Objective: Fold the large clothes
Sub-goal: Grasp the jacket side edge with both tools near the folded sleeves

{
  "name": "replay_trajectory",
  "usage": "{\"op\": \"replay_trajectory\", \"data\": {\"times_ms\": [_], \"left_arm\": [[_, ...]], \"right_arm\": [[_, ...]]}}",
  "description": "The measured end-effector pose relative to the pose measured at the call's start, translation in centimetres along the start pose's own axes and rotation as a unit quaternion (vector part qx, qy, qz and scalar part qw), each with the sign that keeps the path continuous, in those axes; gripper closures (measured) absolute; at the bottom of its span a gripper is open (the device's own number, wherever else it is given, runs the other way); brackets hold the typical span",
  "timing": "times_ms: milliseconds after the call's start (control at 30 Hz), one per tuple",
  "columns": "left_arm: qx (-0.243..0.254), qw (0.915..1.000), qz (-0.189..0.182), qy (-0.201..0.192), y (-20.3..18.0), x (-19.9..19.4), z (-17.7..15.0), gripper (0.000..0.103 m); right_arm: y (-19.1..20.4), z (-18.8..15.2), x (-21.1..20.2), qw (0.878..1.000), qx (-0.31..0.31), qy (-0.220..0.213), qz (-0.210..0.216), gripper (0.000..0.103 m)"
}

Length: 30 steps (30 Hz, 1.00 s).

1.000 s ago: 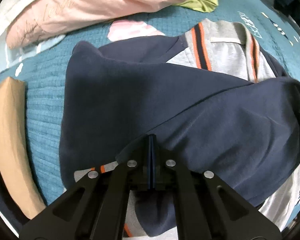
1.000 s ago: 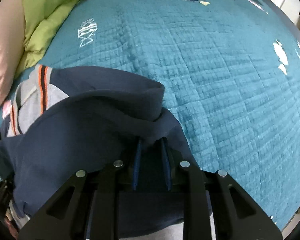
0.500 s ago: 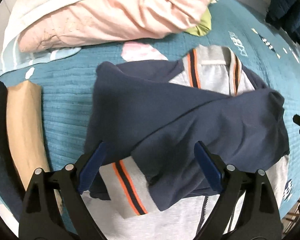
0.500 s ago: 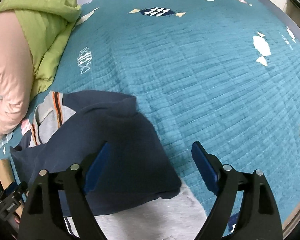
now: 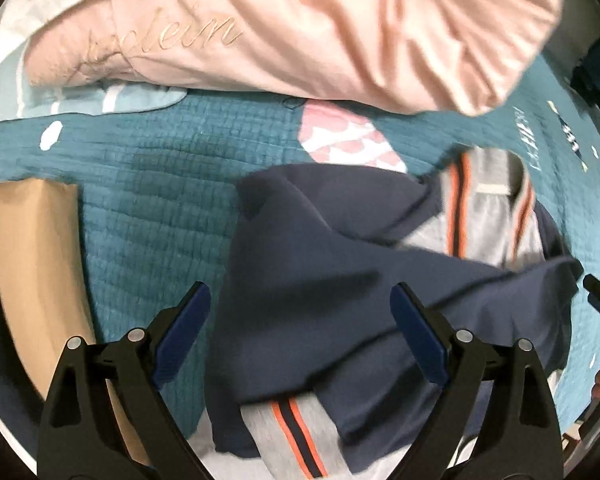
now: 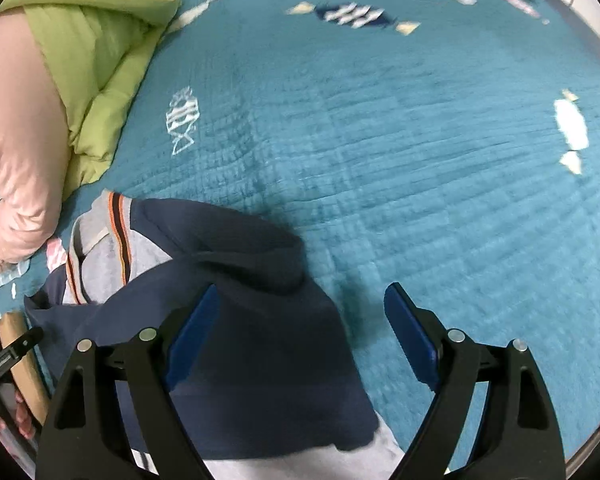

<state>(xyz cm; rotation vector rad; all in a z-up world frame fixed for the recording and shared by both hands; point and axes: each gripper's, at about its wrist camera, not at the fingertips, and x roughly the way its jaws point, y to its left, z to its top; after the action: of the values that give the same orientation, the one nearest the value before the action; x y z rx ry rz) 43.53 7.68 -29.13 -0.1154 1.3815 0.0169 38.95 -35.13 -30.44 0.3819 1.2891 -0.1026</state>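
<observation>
Looking along the left gripper (image 5: 300,332), the left wrist view shows its blue-padded jaws spread wide and holding nothing. The navy and grey zip-up jacket with orange-striped trim (image 5: 340,272) lies on the quilted teal bedspread (image 5: 148,200), filling the view from 12 o'clock of the jaws round to 3 o'clock, its sleeves laid across the body. The collar sits far at 1 o'clock and a striped cuff near 6 o'clock, so the long axis runs roughly away from the camera. A folded tan cloth (image 5: 36,272) lies at 9 o'clock, a pink padded quilt (image 5: 300,24) at 12.

In the right wrist view, the right gripper (image 6: 300,328) is equally wide apart and empty. The jacket (image 6: 240,320) spreads from under the left jaw out to 10 o'clock; bare bedspread (image 6: 380,140) fills 12 to 3. A lime-green quilt (image 6: 100,40) lies at 11.

Each gripper seems about equally near its own side of the hem, which probably suits a lengthwise fold towards the collar.
</observation>
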Motion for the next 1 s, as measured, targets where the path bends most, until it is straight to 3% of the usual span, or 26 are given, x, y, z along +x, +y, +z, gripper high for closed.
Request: {"op": "replay_trajectory", "data": {"times_ms": [233, 333, 400, 433, 500, 567, 633, 700, 867, 1000], "left_arm": [[-0.058, 0.9967, -0.048, 0.029, 2.0, 3.2, 1.8, 0.011], [-0.084, 0.9943, -0.061, 0.022, 2.6, 4.3, 1.6, 0.011], [-0.077, 0.9956, -0.053, 0.009, 2.3, 4.3, 1.3, 0.012], [-0.071, 0.9963, -0.047, 0.005, 2.2, 4.2, 1.2, 0.013], [-0.058, 0.9977, -0.033, -0.009, 1.7, 3.9, 1.2, 0.024], [-0.057, 0.9979, -0.018, -0.023, 1.2, 3.2, 1.2, 0.051], [-0.060, 0.9969, -0.046, -0.023, 0.9, 2.6, 1.2, 0.077], [-0.074, 0.9956, -0.053, -0.023, 0.7, 1.9, 1.1, 0.082], [-0.070, 0.9953, -0.057, -0.036, 0.4, 0.3, 0.7, 0.088], [-0.051, 0.9959, -0.052, -0.053, 0.0, -1.8, -0.1, 0.090]], "right_arm": [[0.5, 1.6, 3.0, 0.999, 0.013, 0.029, 0.034, 0.022], [0.7, 1.8, 4.1, 0.998, 0.016, 0.040, 0.038, 0.022], [0.9, 1.7, 4.2, 0.999, 0.016, 0.033, 0.030, 0.027], [1.1, 1.7, 4.1, 0.999, 0.014, 0.024, 0.024, 0.034], [1.5, 1.6, 3.7, 1.000, 0.008, 0.009, 0.013, 0.045], [1.8, 1.5, 3.4, 1.000, 0.003, -0.004, 0.006, 0.059], [1.9, 1.4, 2.6, 1.000, 0.004, -0.018, 0.023, 0.073], [1.8, 1.3, 1.9, 0.998, 0.017, -0.023, 0.049, 0.089], [2.8, 0.7, -0.4, 0.998, -0.016, -0.052, 0.024, 0.092], [2.4, 0.2, -2.4, 0.997, -0.011, -0.067, 0.041, 0.093]]}}
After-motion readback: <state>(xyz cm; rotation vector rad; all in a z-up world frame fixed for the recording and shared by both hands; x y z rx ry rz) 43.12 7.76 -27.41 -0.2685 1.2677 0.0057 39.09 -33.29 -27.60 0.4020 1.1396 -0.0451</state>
